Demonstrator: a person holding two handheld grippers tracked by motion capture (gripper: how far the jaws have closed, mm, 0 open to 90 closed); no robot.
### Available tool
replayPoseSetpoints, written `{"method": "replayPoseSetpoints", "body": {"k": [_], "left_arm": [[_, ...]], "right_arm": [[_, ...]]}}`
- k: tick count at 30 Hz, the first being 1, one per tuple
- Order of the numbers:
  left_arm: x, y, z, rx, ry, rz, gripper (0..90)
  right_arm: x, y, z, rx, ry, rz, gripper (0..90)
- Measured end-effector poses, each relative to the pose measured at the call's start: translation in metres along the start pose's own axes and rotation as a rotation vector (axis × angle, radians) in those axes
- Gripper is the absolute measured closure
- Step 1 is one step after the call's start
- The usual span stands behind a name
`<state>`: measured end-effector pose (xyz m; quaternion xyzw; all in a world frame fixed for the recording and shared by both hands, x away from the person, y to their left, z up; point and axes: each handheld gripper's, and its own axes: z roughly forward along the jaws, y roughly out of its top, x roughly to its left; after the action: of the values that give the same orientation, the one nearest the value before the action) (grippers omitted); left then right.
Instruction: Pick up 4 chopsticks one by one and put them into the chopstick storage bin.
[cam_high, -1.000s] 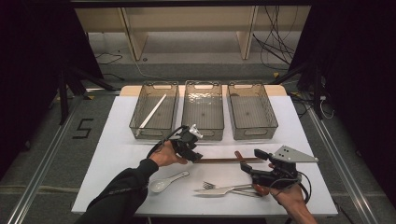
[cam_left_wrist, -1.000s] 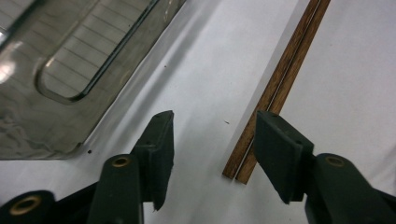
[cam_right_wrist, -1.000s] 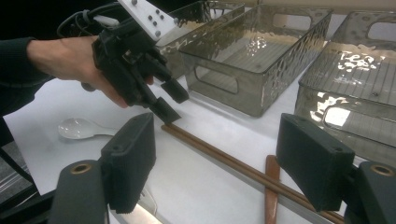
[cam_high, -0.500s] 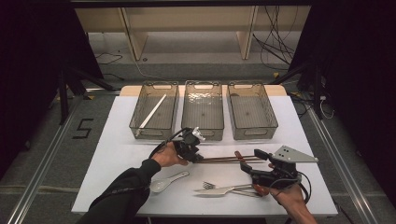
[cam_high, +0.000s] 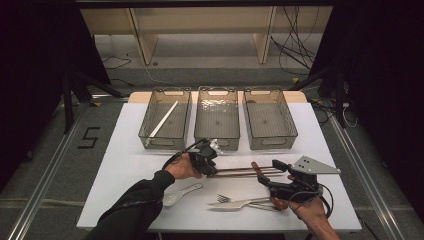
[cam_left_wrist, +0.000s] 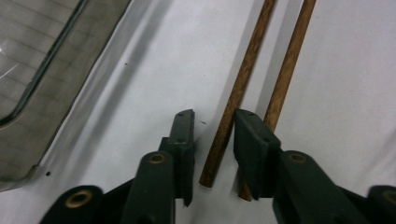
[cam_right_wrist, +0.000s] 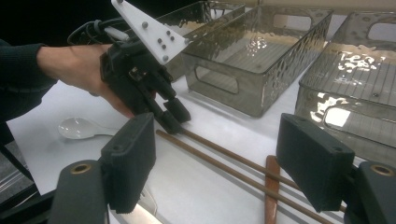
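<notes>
In the left gripper view, the two wooden chopsticks (cam_left_wrist: 243, 88) are cut off by the upper edge at 12 o'clock, and the near end of one goes behind the jaw at 5 o'clock. The grey basket (cam_left_wrist: 32, 93) at 9 o'clock is cut by the left edge. In the right gripper view, the white spoon (cam_right_wrist: 79, 128) is partly hidden behind the near jaw. In the high view, the cutlery (cam_high: 240, 202) at 6 o'clock partly goes under the right gripper (cam_high: 267, 175), and its pieces are too small to tell apart.
</notes>
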<state>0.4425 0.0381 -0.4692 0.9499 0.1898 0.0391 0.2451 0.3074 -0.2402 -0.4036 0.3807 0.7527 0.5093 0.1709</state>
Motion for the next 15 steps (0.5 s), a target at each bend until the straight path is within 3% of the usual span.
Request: {"method": "replayPoseSetpoints", "body": {"k": [10, 15], "left_arm": [[-0.0044, 0.0011, 0.0004, 0.012, -0.015, 0.062, 82.5], [-0.0042, 0.0006, 0.0002, 0.008, -0.021, 0.069, 83.1]], "right_arm": [[0.0001, 0.0001, -0.0001, 0.002, -0.001, 0.0, 29.3], [0.0, 0.0, -0.0003, 0.001, -0.001, -0.001, 29.3]]}}
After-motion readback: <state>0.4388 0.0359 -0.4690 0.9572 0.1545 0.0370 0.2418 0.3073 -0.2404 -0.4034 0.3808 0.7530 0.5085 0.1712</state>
